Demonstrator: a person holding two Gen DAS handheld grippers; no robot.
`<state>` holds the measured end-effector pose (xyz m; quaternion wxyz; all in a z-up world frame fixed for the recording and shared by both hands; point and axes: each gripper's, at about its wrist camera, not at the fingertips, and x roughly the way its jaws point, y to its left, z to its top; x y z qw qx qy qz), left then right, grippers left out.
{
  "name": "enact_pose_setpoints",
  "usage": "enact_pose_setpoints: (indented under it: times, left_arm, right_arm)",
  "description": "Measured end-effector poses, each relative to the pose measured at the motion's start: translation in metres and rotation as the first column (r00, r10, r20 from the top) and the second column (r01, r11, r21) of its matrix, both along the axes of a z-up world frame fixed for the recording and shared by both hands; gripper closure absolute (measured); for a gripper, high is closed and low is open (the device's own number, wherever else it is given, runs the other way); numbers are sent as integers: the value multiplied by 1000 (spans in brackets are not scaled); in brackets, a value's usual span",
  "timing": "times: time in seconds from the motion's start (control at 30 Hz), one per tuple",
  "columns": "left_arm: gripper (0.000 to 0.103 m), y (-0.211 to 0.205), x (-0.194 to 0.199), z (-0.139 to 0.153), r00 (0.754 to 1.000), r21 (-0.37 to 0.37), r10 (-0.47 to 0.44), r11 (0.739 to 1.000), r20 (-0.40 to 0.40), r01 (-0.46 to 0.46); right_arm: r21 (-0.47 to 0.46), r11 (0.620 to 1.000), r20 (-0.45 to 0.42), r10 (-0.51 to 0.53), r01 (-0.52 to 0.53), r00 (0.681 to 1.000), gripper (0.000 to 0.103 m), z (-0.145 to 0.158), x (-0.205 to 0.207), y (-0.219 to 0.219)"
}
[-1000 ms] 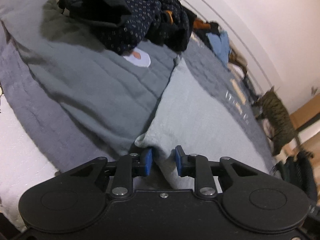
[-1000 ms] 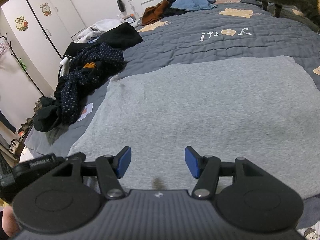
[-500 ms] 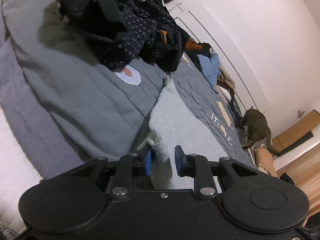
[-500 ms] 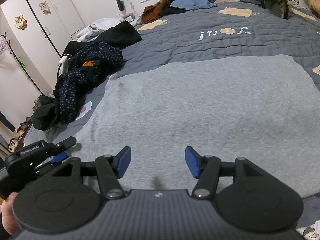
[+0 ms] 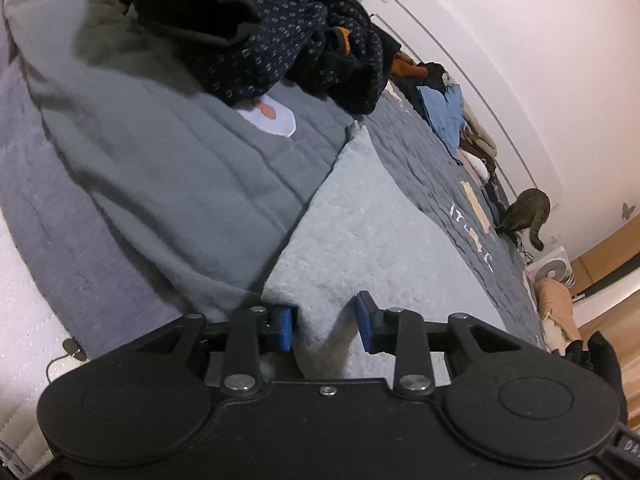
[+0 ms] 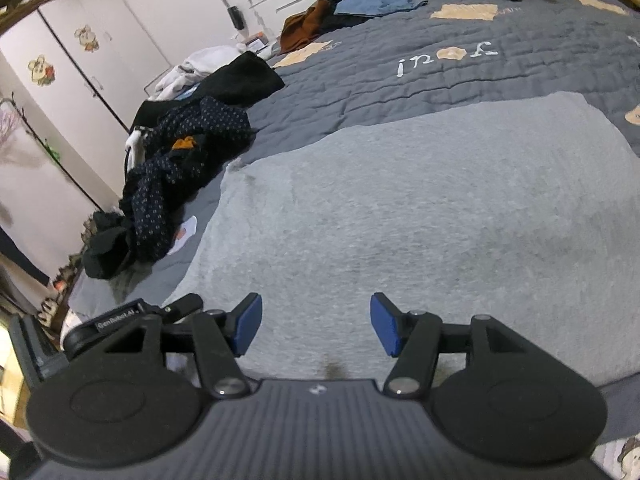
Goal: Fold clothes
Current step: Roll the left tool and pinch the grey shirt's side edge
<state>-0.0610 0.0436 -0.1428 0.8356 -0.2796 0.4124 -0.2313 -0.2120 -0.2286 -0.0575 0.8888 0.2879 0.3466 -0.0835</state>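
A light grey garment [image 6: 400, 216] lies flat on the bed, folded into a broad rectangle. In the left wrist view its near left corner [image 5: 360, 216] runs between my fingers. My left gripper [image 5: 326, 326] is open, its blue pads on either side of that corner. My right gripper [image 6: 316, 324] is open and empty, low over the garment's near edge. The left gripper's body [image 6: 132, 316] shows at the lower left of the right wrist view.
A dark grey quilt [image 6: 460, 64] covers the bed. A heap of dark dotted and black clothes [image 5: 280, 32] lies left of the garment, also in the right wrist view [image 6: 176, 176]. More clothes [image 6: 360, 0] lie at the far edge. A tabby cat [image 5: 526, 212] stands far right. White wardrobe [image 6: 68, 60] at left.
My left gripper has opened and let the garment's corner drop flat; half a second ago it pinched the raised corner. The right gripper stays open and has barely moved. The cat has walked farther away.
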Motion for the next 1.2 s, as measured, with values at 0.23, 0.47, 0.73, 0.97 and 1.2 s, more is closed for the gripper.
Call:
enact_pose_setpoints:
  times: [0.23, 0.47, 0.73, 0.97, 1.2]
  left_arm:
    - [84, -5, -1, 4, 1000, 24, 8, 1000, 9, -8]
    - [93, -9, -2, 9, 999, 43, -5, 999, 41, 3]
    - [93, -18, -5, 8, 998, 82, 25, 996, 52, -30]
    - [93, -25, -5, 10, 997, 105, 40, 993, 62, -46]
    - [93, -27, -4, 11, 997, 114, 45, 992, 63, -52]
  right_arm:
    - [51, 998, 5, 20, -20, 1000, 44, 4, -4, -4]
    - [101, 994, 13, 30, -31, 999, 44, 6, -11, -12]
    - [143, 990, 25, 12, -16, 1000, 43, 7, -19, -26]
    - [178, 984, 41, -1, -7, 999, 41, 9, -26, -38]
    - [185, 983, 51, -14, 4, 999, 40, 11, -33, -43]
